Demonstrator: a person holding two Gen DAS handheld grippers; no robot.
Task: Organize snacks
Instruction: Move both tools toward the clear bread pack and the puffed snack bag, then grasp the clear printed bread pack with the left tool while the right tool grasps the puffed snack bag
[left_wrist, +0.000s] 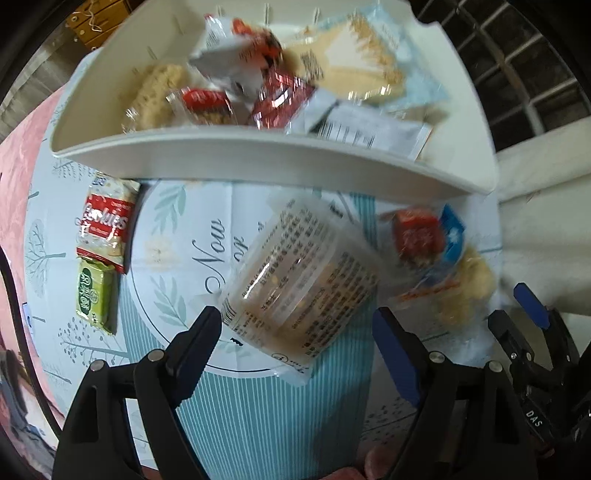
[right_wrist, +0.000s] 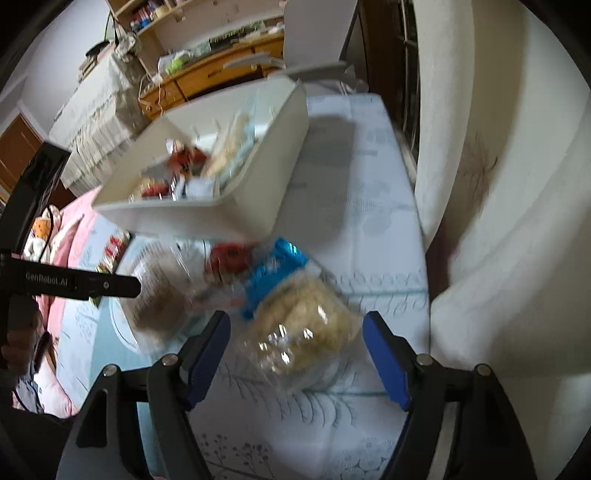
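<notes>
Snacks (left_wrist: 299, 280) before bin (left_wrist: 258, 157)

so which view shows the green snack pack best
Left wrist view: the green snack pack lies in full on the tablecloth, below the red cookies pack. Right wrist view shows only a green sliver behind the left gripper.

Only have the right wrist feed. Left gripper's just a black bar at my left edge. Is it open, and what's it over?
Observer: The left gripper is open, its jaws either side of a clear plastic snack packet with black print on the patterned tablecloth; it is not clamped.
Operator: Anything else loose on that side? I see a red smear by the bin corner.
Observer: That is a red-and-white packet reading "Cookies", on the cloth just outside the white plastic bin.
Operator: Only that?
Observer: No, a green wrapped packet lies against its near end, also outside the bin.
</notes>
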